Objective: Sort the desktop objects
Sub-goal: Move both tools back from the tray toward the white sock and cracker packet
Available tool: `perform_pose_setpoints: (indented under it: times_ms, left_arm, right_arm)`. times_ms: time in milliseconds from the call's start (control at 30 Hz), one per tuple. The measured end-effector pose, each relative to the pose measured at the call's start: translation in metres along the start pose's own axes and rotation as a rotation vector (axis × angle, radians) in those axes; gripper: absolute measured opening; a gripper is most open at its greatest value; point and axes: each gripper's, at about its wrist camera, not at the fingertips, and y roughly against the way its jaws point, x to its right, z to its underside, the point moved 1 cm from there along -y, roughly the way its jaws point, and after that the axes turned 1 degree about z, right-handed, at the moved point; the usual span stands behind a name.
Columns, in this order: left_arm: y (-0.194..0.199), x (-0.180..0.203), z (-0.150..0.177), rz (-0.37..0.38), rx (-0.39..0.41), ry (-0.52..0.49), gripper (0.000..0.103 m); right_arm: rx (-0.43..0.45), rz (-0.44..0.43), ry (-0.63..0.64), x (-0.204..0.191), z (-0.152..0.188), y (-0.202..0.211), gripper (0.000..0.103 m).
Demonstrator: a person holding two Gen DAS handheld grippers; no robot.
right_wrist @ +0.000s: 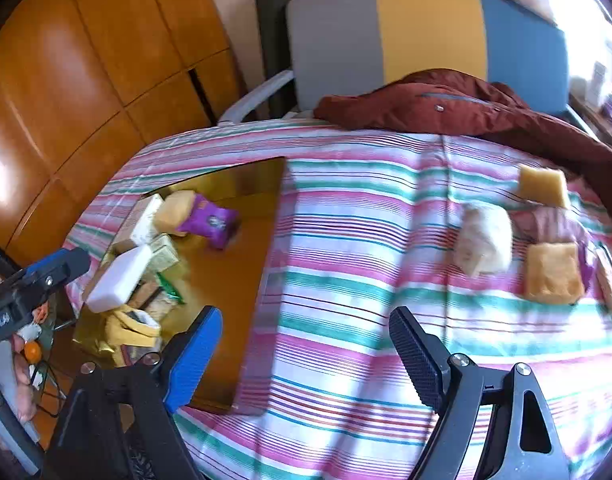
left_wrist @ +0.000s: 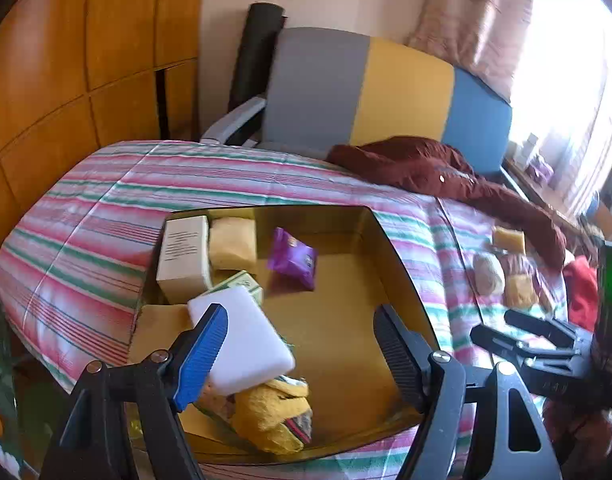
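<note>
Both grippers were released — the left gripper (left_wrist: 302, 344) hung over the gold box (left_wrist: 346, 320) at lower centre, the right gripper (right_wrist: 306, 348) above the striped cloth (right_wrist: 346, 240). At right lay a yellow sponge (right_wrist: 552, 274) — probably light and squashy, best pinched across its flat sides.

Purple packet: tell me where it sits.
The purple packet lies inside the gold box, toward its far end, just right of the yellow sponge.

Wooden wardrobe (left_wrist: 66, 60), tricolour headboard (left_wrist: 386, 92), sunlit curtained window (left_wrist: 566, 80).
</note>
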Motion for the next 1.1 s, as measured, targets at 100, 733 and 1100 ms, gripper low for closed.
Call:
perform_pose_setpoints:
  times_ms: [100,733,1100]
  left_arm:
    - [-0.002,0.012,0.001,0.010,-0.012,-0.046,0.076]
    - [-0.021,0.090,0.017,0.244,-0.125,-0.127,0.076]
    - [-0.035,0.150,0.029,0.337,-0.198,-0.230,0.076]
  right_arm:
    - [0.001,0.035,-0.021,0.015,0.003,0.005,0.087]
    - [-0.032,0.319,-0.297,0.163,0.027,0.046,0.090]
    - [-0.015,0.342,-0.493,0.229,0.038,0.068,0.090]
